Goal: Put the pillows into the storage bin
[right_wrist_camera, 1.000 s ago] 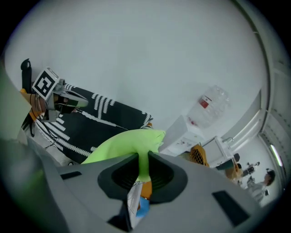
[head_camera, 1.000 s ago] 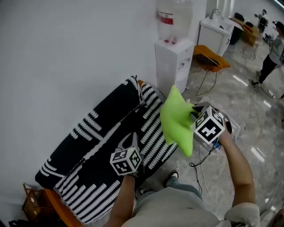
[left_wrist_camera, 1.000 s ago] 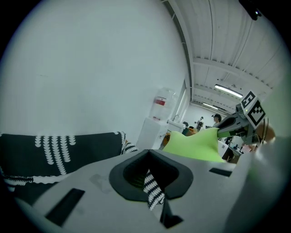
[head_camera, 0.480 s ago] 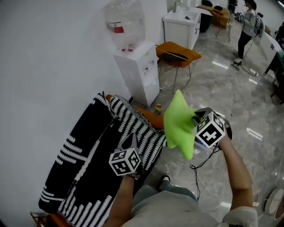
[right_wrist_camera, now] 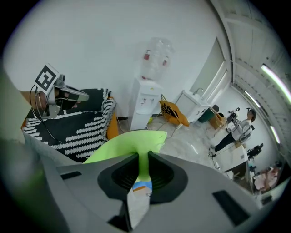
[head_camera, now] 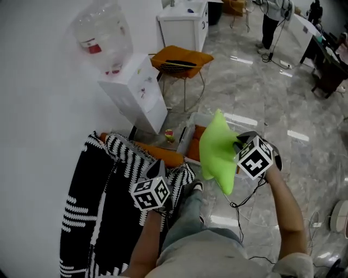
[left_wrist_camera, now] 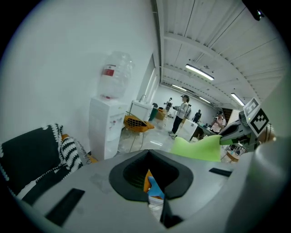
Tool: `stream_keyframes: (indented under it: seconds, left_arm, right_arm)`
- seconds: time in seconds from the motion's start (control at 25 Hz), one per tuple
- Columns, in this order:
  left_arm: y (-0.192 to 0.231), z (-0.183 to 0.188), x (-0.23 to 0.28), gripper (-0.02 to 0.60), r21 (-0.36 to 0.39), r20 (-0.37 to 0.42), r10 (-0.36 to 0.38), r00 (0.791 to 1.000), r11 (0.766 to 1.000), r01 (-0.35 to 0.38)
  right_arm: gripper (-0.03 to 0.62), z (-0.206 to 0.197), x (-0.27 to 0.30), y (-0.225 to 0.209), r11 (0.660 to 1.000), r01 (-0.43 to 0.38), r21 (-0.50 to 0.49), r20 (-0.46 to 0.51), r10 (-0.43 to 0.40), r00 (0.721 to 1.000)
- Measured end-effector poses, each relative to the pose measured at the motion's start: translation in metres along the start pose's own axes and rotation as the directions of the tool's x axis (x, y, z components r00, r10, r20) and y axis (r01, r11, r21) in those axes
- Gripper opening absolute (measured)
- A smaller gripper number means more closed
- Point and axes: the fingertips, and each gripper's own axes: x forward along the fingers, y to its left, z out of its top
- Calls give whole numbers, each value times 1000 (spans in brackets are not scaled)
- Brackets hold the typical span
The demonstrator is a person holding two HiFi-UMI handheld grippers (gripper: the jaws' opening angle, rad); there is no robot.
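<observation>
My right gripper is shut on a corner of a lime-green pillow, which hangs in the air in front of me. In the right gripper view the pillow is pinched between the jaws of that gripper. Below and behind the pillow a clear storage bin stands on the floor, with something orange inside. My left gripper is lower left, over the striped throw, shut with nothing held. The left gripper view shows its own closed jaws and the green pillow off to the right.
A black-and-white striped throw covers an orange sofa at the left. A white water dispenser stands against the wall, with an orange wire chair and a white cabinet beyond. A cable dangles from the right gripper. A person stands far back.
The view has swung right, away from the sofa, and the storage bin has come into sight under the green pillow. The right gripper still holds the pillow; the left stays shut.
</observation>
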Motion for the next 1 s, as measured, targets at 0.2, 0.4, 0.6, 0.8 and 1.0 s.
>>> stream_keyframes:
  seconds: [0.2,0.4,0.6,0.8,1.0]
  left_arm:
    - [-16,22,74,11,20,-48,-68,997,997,69]
    - [-26,44,134,11,42,-75,-103,992,993,107]
    - [-11,37,184,11,39,-137,-77,988,996,83]
    - [16,10,227,11,18,-207,-45,977,999,49]
    - [44,-24,268,11,0,-254,-19,967,1000,20]
  right_arm:
    - [51,-11,35,-29,998,3,64,-49,0,999]
    - [52,-17,81,-48,997,-21,78,-97,29,995]
    - [52,-24,141,-56,993,-64,98,-138,77,987]
    - [52,-30,207,-58,988,-89,126,-165,109,980]
    - [52,-40,281,-52,985,-103,140,-182,128,975]
